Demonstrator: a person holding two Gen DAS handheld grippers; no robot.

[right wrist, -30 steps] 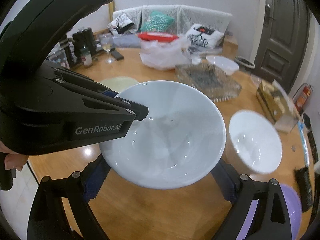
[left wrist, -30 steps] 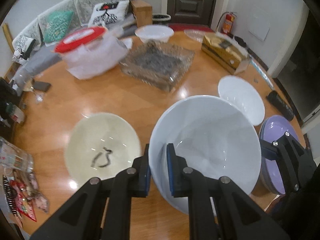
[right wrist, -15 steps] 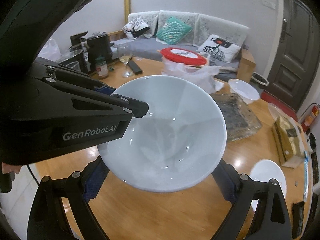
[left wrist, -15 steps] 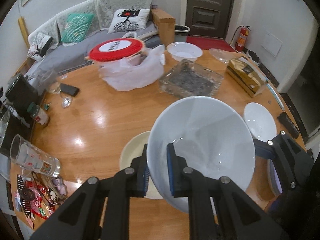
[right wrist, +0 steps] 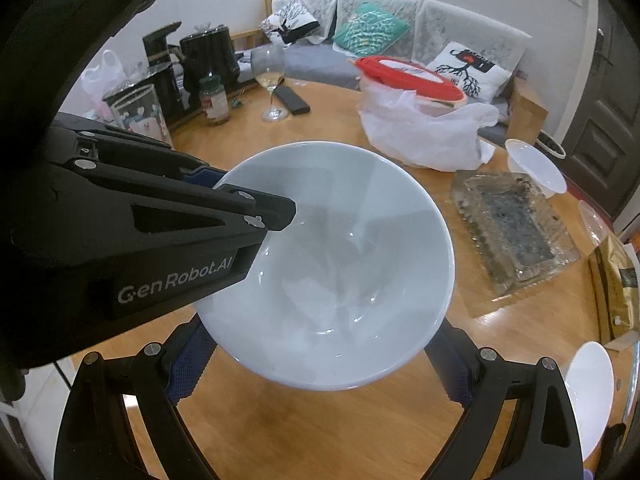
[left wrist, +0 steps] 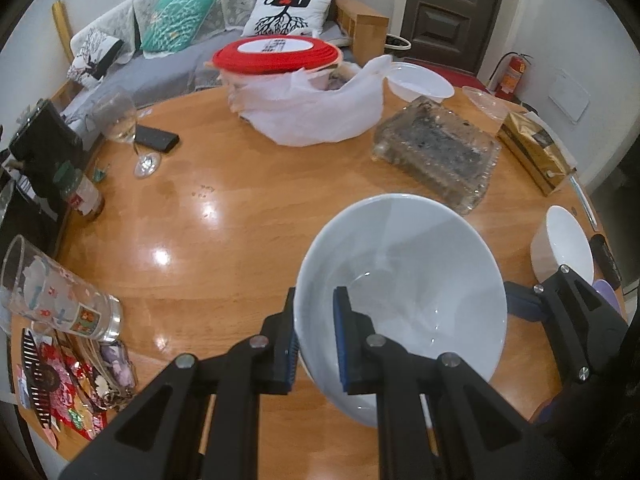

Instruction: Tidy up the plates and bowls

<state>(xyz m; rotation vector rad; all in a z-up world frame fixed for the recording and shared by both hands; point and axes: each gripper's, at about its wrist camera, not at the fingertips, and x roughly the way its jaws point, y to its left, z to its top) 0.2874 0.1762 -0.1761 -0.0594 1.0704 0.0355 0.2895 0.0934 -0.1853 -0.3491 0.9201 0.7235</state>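
A large white bowl (left wrist: pixel 404 292) is held above the wooden table (left wrist: pixel 224 232). My left gripper (left wrist: pixel 316 344) is shut on the bowl's near left rim, one finger inside and one outside. In the right wrist view the same bowl (right wrist: pixel 336 264) sits between the wide-open fingers of my right gripper (right wrist: pixel 320 364), which lie under it on both sides. A smaller white bowl (left wrist: pixel 564 244) stands at the table's right edge, also in the right wrist view (right wrist: pixel 592 384). A purple plate edge (left wrist: pixel 608 292) shows behind my right gripper's finger.
A bag with a red-lidded container (left wrist: pixel 304 96), a glass tray (left wrist: pixel 436 156), a white bowl (left wrist: pixel 420 82) and a gold box (left wrist: pixel 536 148) stand at the back. A wine glass (left wrist: pixel 124 128), phone (left wrist: pixel 156 138), bottle (left wrist: pixel 82 196) and glass mug (left wrist: pixel 56 300) stand at the left.
Both grippers have lifted the large white bowl and carried it leftward. The cream bowl on the table has passed out of sight beneath it; the small white bowl has shifted to the far right.
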